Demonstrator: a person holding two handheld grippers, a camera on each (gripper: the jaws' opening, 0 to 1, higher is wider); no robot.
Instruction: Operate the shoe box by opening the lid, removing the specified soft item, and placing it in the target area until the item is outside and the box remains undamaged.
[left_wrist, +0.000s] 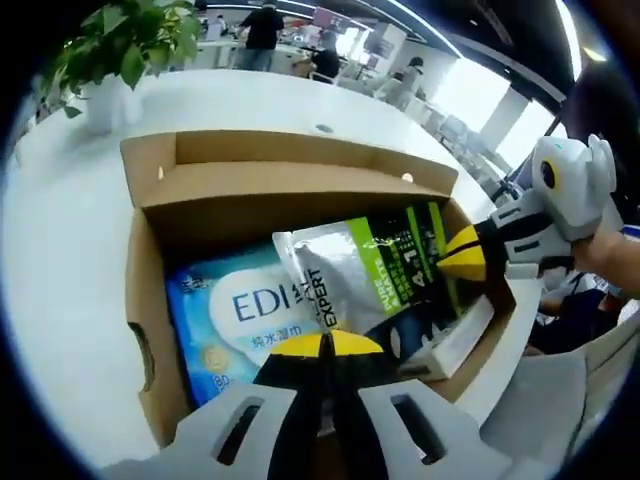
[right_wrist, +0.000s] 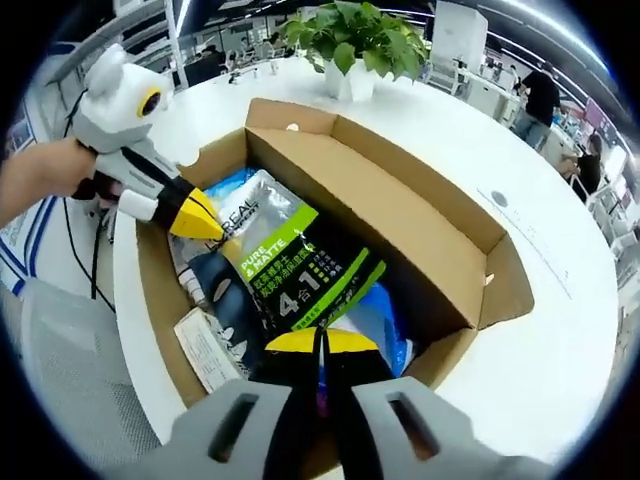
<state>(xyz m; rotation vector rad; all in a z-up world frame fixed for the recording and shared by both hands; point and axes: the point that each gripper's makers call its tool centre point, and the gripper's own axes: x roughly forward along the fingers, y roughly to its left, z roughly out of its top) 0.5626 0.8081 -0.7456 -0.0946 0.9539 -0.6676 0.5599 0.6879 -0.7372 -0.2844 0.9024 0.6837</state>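
Observation:
An open cardboard shoe box (left_wrist: 150, 300) (right_wrist: 400, 215) stands on a white table with its lid flap folded back. On top of its contents lies a silver, black and green soft pouch (left_wrist: 370, 270) (right_wrist: 300, 270). My left gripper (left_wrist: 322, 345) (right_wrist: 195, 218) is shut, its yellow tips on the pouch's silver end. At the pouch's green and black end, my right gripper (right_wrist: 322, 342) (left_wrist: 462, 255) is shut on the edge. A blue wet-wipes pack (left_wrist: 225, 310) (right_wrist: 385, 315) lies partly under the pouch.
A flat white carton (left_wrist: 455, 340) (right_wrist: 210, 345) rests in the box beside the pouch. A potted plant (left_wrist: 110, 90) (right_wrist: 355, 60) stands on the round white table (left_wrist: 60, 260) (right_wrist: 540, 330). A grey chair (right_wrist: 60, 380) is near the table edge. People stand far behind.

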